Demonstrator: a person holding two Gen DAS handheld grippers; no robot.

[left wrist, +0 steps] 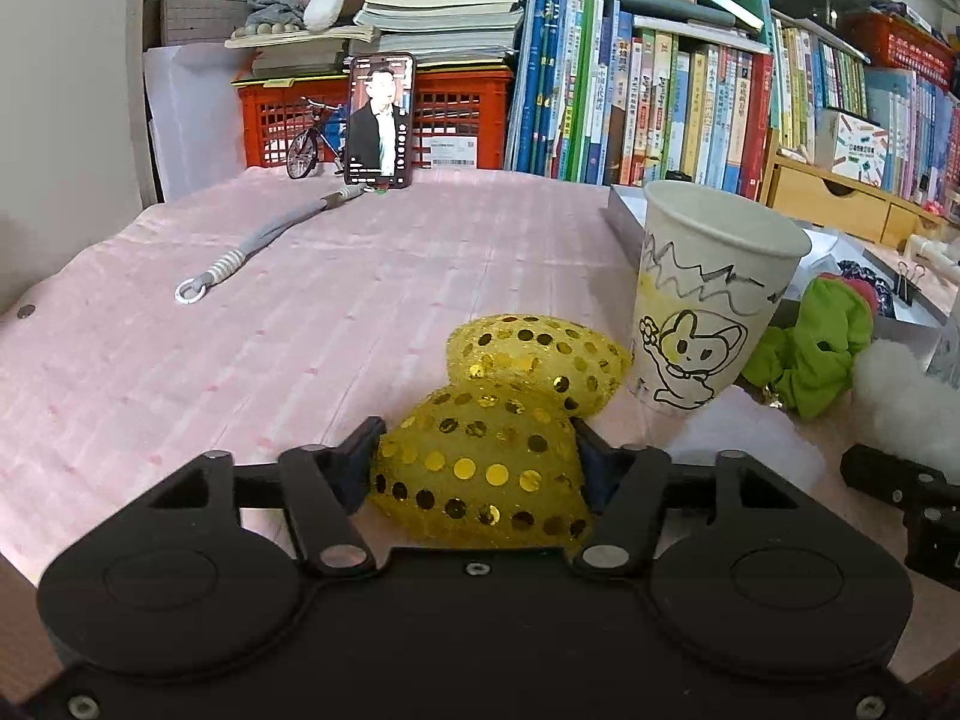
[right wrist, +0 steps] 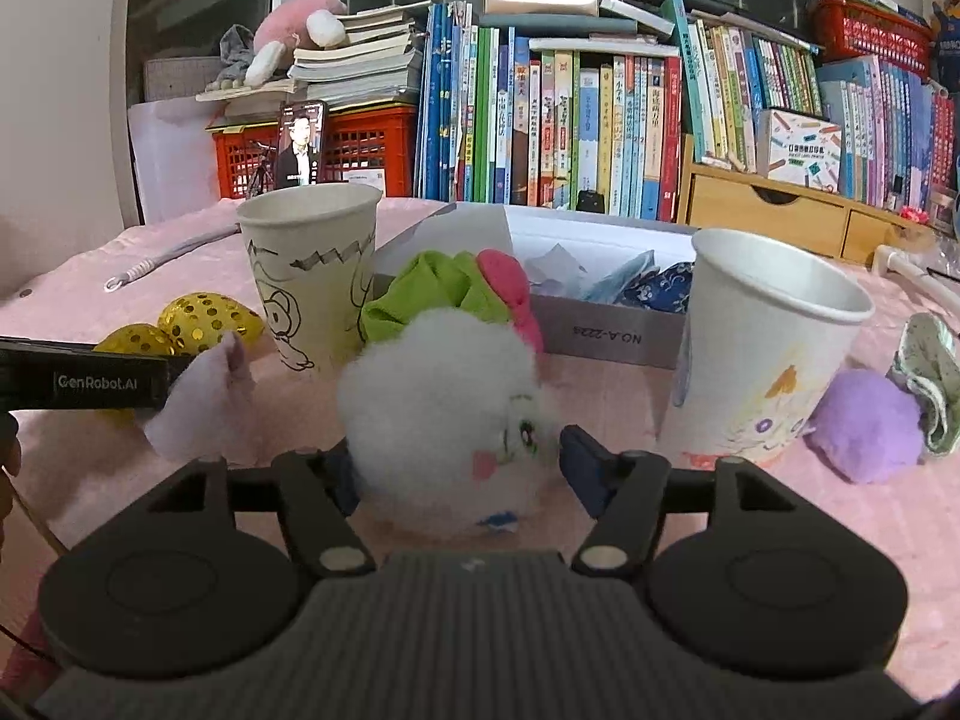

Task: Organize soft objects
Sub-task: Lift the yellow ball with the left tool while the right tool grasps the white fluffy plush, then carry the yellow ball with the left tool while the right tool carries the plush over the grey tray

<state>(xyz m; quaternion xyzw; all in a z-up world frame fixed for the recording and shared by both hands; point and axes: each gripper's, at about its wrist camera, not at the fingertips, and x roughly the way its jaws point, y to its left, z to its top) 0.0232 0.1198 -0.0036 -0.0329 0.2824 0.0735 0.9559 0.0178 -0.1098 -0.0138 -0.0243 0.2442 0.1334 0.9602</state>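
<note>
A yellow sequined bow (left wrist: pixel 480 456) lies on the pink cloth. My left gripper (left wrist: pixel 474 456) is shut on its near lobe, with a pad against each side. The far lobe (left wrist: pixel 540 360) rests beside a paper cup with a drawn rabbit (left wrist: pixel 702 312). In the right wrist view a white fluffy plush ball (right wrist: pixel 444 420) with a stitched face sits between the fingers of my right gripper (right wrist: pixel 456 462), which is shut on it. The left finger is half buried in the fluff. A second paper cup (right wrist: pixel 768 348) stands to the right.
Behind the ball lie a green scrunchie (right wrist: pixel 432 288) and a grey box (right wrist: pixel 606 336) of fabric items. A purple pom-pom (right wrist: pixel 864 426) and a floral scrunchie (right wrist: pixel 930 378) lie at the right. At the back are a phone (left wrist: pixel 379 120), a grey strap (left wrist: pixel 258 246) and books.
</note>
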